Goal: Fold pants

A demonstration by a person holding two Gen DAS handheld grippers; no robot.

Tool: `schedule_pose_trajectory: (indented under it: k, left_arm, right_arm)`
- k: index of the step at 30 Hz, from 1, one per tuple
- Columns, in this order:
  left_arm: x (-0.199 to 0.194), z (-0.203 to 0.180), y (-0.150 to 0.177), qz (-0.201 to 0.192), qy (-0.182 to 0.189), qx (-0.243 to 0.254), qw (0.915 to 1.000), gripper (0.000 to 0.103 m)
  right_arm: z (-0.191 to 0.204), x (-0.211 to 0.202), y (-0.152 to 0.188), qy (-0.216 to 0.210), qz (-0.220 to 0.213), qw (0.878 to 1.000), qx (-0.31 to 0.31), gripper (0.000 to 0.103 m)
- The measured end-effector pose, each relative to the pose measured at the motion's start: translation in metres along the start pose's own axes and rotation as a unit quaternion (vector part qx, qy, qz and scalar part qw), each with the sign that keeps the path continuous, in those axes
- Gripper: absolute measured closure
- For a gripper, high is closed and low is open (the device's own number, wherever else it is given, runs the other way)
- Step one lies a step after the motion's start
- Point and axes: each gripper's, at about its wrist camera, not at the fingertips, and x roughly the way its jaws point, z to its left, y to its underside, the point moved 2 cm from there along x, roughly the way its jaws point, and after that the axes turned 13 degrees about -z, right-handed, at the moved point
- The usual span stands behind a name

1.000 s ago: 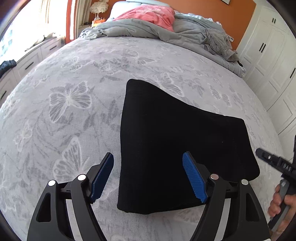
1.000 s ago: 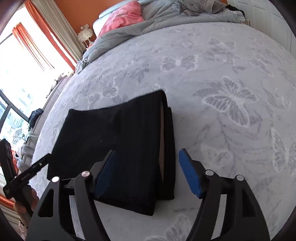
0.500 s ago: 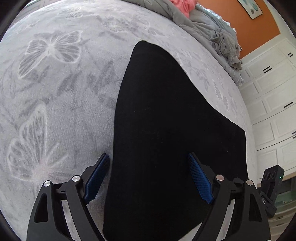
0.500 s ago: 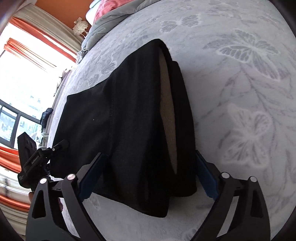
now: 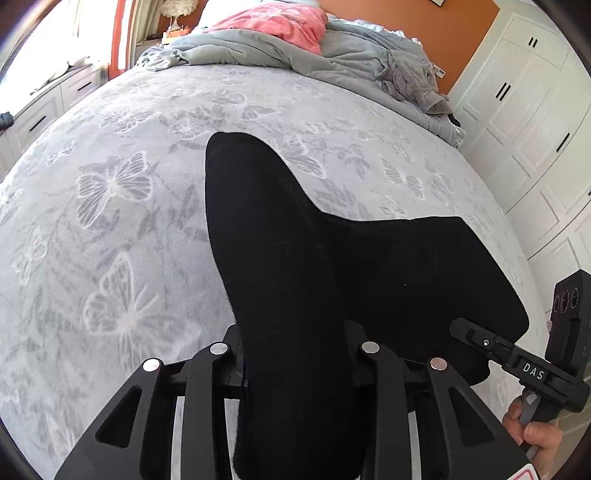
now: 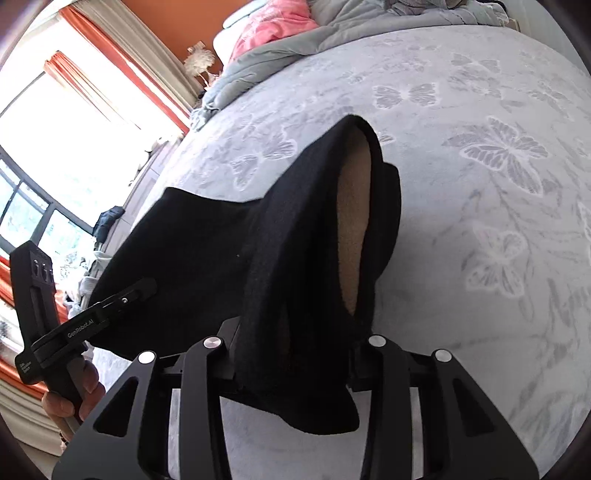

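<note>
The black folded pants [image 5: 332, 266] lie on the grey butterfly bedspread [image 5: 110, 192]. My left gripper [image 5: 295, 354] is shut on their near left edge, and the cloth is bunched and lifted between the jaws. My right gripper [image 6: 295, 350] is shut on the near right edge of the pants [image 6: 229, 251], where a tan inner lining [image 6: 351, 229] shows in the open fold. The fingertips are hidden by cloth. The right gripper also shows in the left wrist view [image 5: 517, 365], and the left gripper in the right wrist view [image 6: 92, 317].
A rumpled grey duvet [image 5: 258, 48] and a pink pillow [image 5: 280, 22] lie at the head of the bed. White wardrobes [image 5: 535, 110] stand on the right. A bright window with orange curtains [image 6: 74, 92] is on the left.
Both grippers have closed on the near edge of the pants and lifted it off the bedspread. A second ago both were open above the flat pants.
</note>
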Motion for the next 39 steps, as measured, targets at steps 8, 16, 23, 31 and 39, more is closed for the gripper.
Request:
schedule_pose_trajectory:
  k: [8,16,23,31,39]
  left_arm:
    - [-0.052,-0.005,0.074,0.049,-0.037,0.032,0.9976,0.074]
    - [-0.071,-0.004,0.087,0.036,-0.048,0.030,0.9978,0.074]
    - [-0.127,-0.032,0.073,-0.003,-0.035,0.067,0.9971,0.075]
    - [-0.187,-0.059,0.021,-0.085,-0.012,0.087,0.9925,0.074]
    - [-0.217,-0.079,-0.058,-0.173,-0.012,0.115,0.9781,0.074]
  right_arm:
    - [-0.006,-0.046,0.084,0.037,0.025,0.998,0.038,0.067]
    - [0.005,-0.080,0.090,0.024,-0.024,0.998,0.050,0.067]
    - [0.031,-0.137,0.070,0.004,-0.073,0.997,0.015,0.067]
    - [0.080,-0.195,0.014,-0.029,-0.165,0.985,-0.036,0.069]
    - [0.115,-0.203,-0.056,-0.057,-0.233,0.968,-0.074,0.069]
